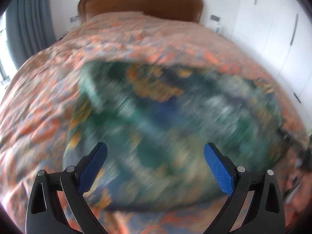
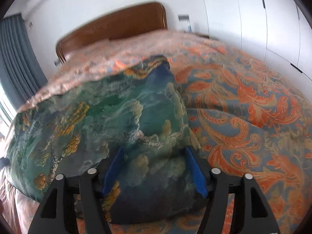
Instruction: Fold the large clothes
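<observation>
A large green and blue garment point(image 1: 156, 120) with yellow and cream cloud-like patterns lies on a bed, spread over an orange and grey-blue patterned bedspread point(image 1: 39, 101). In the left wrist view the cloth is heavily smeared by blur, so its folds and edges cannot be made out there; it fills the middle of the bed in front of the left gripper point(image 1: 155, 152).

The left gripper's jaws stand wide apart with their blue pads point(image 1: 219, 171) facing each other, and nothing sits between them; the garment shows below and beyond the gap.

In the right wrist view the picture is sharper. The garment point(image 2: 117, 113) bunches up on the left half of the bed, its near edge hanging in a dark blue fold. The right gripper point(image 2: 154, 152) has its jaws partly closed, and a thick bundle of the garment fills the space between the blue pads point(image 2: 197, 173), touching both, so the jaws have hold of it.

To the right of the garment the bedspread point(image 2: 253, 117) lies bare. A brown wooden headboard point(image 2: 117, 27) stands at the far end of the bed against a white wall, grey-blue curtains point(image 2: 13, 58) hang on the left, and white wardrobe doors point(image 2: 253, 19) run along the right.
</observation>
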Demonstrator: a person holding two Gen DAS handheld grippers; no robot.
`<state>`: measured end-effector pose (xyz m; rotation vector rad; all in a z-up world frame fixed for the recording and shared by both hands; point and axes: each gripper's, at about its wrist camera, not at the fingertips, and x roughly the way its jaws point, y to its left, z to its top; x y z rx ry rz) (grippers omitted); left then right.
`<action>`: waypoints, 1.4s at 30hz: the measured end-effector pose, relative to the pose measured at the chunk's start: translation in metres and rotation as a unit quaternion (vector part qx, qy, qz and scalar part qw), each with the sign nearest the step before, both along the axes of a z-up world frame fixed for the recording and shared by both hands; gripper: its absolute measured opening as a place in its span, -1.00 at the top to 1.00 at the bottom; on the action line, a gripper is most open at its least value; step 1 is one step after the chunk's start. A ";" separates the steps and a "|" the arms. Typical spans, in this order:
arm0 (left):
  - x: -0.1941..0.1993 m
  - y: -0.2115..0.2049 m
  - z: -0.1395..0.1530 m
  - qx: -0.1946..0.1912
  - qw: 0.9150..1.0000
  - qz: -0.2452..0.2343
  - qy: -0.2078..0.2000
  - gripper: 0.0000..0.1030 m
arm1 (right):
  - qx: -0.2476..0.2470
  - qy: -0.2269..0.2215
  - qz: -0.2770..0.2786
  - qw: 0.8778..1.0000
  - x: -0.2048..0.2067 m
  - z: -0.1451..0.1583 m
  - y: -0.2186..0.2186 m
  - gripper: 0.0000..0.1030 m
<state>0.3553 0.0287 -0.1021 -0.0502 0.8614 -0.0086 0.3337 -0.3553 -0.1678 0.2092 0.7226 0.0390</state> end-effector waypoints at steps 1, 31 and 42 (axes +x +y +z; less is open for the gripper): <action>0.014 -0.013 0.007 0.003 1.000 -0.011 -0.002 -0.94 | 0.004 -0.004 0.001 1.000 -0.001 -0.003 -0.001 -0.41; 0.030 -0.112 -0.056 0.133 0.987 -0.088 -0.014 -0.96 | 0.115 0.008 -0.015 0.993 -0.013 -0.027 -0.040 -0.66; -0.037 -0.113 -0.021 0.020 0.988 -0.156 0.002 -0.96 | 0.174 0.032 -0.027 0.984 -0.069 -0.004 -0.077 -0.66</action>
